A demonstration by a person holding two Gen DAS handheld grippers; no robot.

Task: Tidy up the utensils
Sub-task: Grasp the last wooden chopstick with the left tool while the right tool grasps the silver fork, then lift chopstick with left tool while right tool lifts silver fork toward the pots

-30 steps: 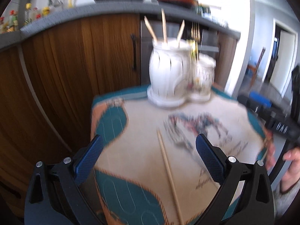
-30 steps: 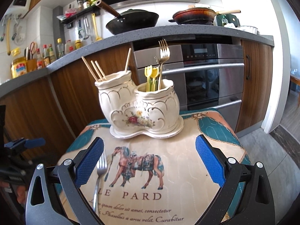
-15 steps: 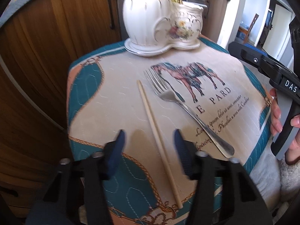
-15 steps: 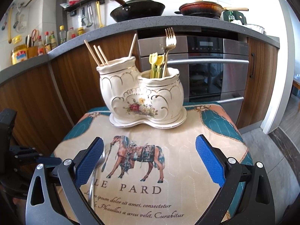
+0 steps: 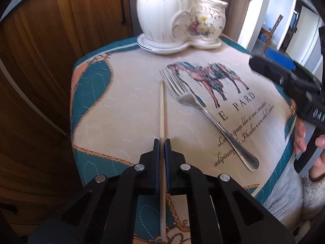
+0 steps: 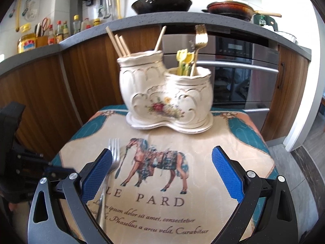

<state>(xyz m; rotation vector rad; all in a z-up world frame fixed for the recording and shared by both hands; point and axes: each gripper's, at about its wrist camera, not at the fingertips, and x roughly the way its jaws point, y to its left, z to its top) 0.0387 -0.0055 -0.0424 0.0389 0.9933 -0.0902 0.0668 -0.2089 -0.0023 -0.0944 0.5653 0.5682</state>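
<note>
Pinching the chopstick [image 5: 162,109] low near its end, my left tongs [image 5: 161,142] could let it swivel or slip when lifted off the tabletop [image 5: 126,109]. My right tongs [image 6: 161,170] gape empty above the fork [image 6: 113,150]; the holder [image 6: 166,95] stands behind.

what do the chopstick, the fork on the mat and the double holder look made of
Chopstick: pale, matte, likely wood or bamboo. Fork: metal, probably stainless steel, with bright reflections and a textured handle end. Holder: glazed ceramic by its look, glossy cream with gilt trim and painted flowers.
</note>
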